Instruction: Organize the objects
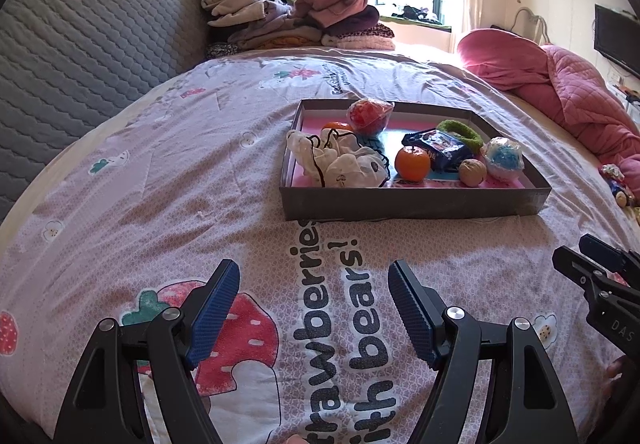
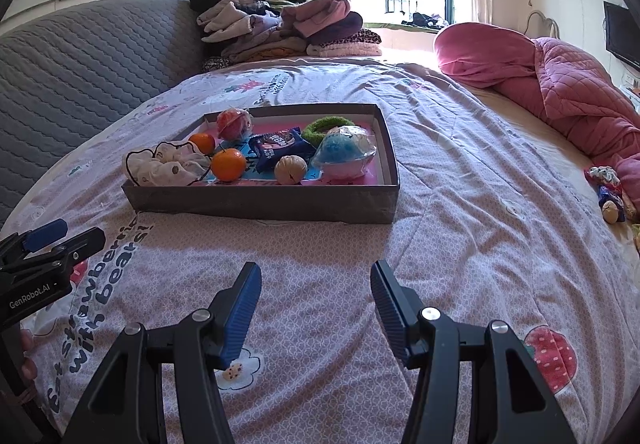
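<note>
Across the middle of both views lies a bed under a pink quilt printed with strawberries and bears (image 1: 224,171). On it sits a shallow grey cardboard tray with a pink floor (image 1: 412,203) (image 2: 264,203), centre right in the left view, centre left in the right view. Inside I see a white drawstring cloth pouch (image 1: 344,163) at the tray's left end, two orange mandarins (image 1: 412,163) (image 2: 228,163), a dark blue snack packet (image 1: 444,149), a tan walnut (image 1: 472,171) (image 2: 291,169), a green fuzzy hair tie (image 1: 464,131), a blue-and-white wrapped ball (image 1: 503,157) and a red wrapped ball (image 1: 370,115). My left claw (image 1: 314,308) and my right claw (image 2: 316,308) hover over bare quilt at the bottom of their frames, blue pads spread apart, holding nothing. Folded clothes (image 1: 288,19) are stacked at upper centre.
</note>
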The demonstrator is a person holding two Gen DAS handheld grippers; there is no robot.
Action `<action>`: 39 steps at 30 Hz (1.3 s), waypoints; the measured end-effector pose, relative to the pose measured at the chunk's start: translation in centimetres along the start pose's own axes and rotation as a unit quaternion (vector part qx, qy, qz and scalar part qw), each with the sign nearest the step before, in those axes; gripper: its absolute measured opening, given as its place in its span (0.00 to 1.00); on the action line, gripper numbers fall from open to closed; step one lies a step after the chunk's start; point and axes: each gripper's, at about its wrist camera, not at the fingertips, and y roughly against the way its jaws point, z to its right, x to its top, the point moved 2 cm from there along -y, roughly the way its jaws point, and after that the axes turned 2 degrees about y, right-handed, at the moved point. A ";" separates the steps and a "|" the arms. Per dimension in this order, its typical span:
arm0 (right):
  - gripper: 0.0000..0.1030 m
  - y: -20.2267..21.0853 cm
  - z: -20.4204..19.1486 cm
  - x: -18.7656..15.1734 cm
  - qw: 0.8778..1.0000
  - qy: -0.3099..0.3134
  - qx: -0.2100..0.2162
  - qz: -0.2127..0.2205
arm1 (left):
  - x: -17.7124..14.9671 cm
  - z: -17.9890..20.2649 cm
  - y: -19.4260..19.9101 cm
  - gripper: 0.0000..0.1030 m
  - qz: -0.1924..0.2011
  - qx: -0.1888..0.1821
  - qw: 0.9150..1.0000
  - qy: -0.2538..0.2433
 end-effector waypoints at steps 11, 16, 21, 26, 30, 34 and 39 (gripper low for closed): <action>0.55 -0.4 -0.1 -0.4 1.000 0.002 -0.005 -0.005 | -0.5 0.0 -0.5 0.75 0.001 0.004 1.000 -0.001; 0.55 -0.6 0.0 -0.6 1.000 -0.003 -0.003 -0.011 | -0.6 0.0 -0.6 0.75 -0.001 0.004 1.000 -0.001; 0.55 -0.7 -0.1 -0.7 1.000 -0.002 -0.003 -0.013 | -0.7 0.0 -0.7 0.75 -0.006 0.002 1.000 0.000; 0.55 -0.8 -0.2 -0.8 1.000 -0.001 -0.005 -0.016 | -0.8 0.0 -0.6 0.75 -0.005 0.001 1.000 -0.001; 0.55 -0.8 -0.1 -0.8 1.000 -0.001 -0.006 -0.013 | -0.7 0.1 -0.6 0.75 -0.004 0.001 1.000 -0.002; 0.55 -0.8 -0.1 -0.7 1.000 -0.002 -0.008 -0.013 | -0.7 0.1 -0.6 0.75 -0.005 0.001 1.000 -0.002; 0.55 -0.8 -0.1 -0.7 1.000 -0.002 -0.008 -0.012 | -0.7 0.1 -0.6 0.75 -0.005 0.001 1.000 -0.002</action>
